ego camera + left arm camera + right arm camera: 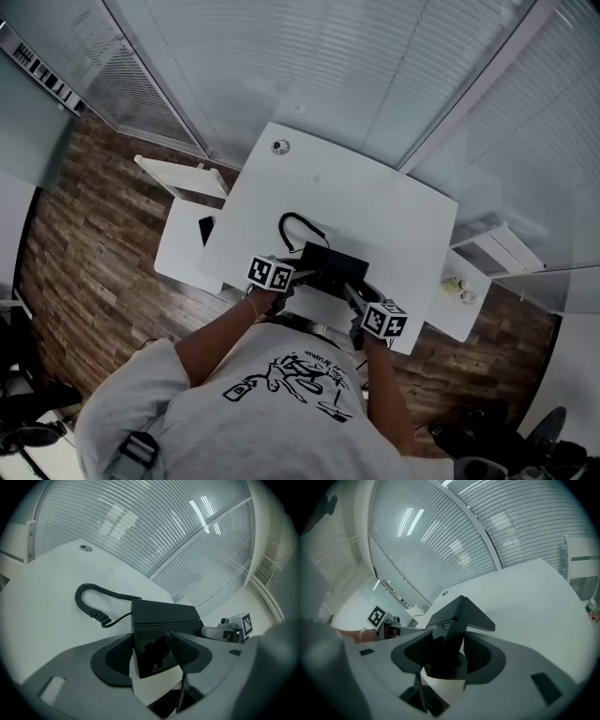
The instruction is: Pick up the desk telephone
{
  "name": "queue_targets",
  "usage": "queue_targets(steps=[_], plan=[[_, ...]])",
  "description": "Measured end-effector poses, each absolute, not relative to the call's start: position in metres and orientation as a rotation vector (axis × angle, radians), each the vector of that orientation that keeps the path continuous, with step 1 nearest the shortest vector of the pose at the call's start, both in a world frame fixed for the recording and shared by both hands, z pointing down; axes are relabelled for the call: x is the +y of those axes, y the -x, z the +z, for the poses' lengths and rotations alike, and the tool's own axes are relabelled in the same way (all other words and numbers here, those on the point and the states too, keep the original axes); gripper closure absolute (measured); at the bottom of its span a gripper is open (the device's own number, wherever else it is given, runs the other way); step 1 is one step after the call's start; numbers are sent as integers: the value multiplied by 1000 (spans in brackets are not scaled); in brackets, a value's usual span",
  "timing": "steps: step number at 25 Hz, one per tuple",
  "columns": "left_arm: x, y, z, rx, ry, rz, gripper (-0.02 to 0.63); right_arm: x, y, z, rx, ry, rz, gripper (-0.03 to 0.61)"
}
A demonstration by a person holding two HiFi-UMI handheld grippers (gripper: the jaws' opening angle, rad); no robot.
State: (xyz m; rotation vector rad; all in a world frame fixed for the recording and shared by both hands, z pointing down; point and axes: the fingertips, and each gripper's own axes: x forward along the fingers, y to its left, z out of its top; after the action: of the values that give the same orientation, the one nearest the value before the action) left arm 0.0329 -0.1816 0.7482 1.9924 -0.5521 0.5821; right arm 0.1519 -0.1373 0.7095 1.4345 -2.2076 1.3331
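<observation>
At the near edge of the table [375, 197], left gripper [152, 656] and right gripper [445, 656] clamp the desk telephone [333, 264]. Risk, in my judgement: corner-only bites; uneven lifting could twist it free, coiled cord [295, 225] dragging.

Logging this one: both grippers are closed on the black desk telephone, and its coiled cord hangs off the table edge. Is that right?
Not quite. The coiled cord does not hang off the edge. It lies on the white table beside the desk telephone, as the left gripper view shows. The rest is right: the left gripper and right gripper are both closed on the telephone.
</observation>
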Motion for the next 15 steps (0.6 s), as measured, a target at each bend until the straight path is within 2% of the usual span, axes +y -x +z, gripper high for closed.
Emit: queue_targets(steps=[15], plan=[[-185,-28,671,-633,-2089,520,359,-138,-152,636,-2329,-1456,1241,377]])
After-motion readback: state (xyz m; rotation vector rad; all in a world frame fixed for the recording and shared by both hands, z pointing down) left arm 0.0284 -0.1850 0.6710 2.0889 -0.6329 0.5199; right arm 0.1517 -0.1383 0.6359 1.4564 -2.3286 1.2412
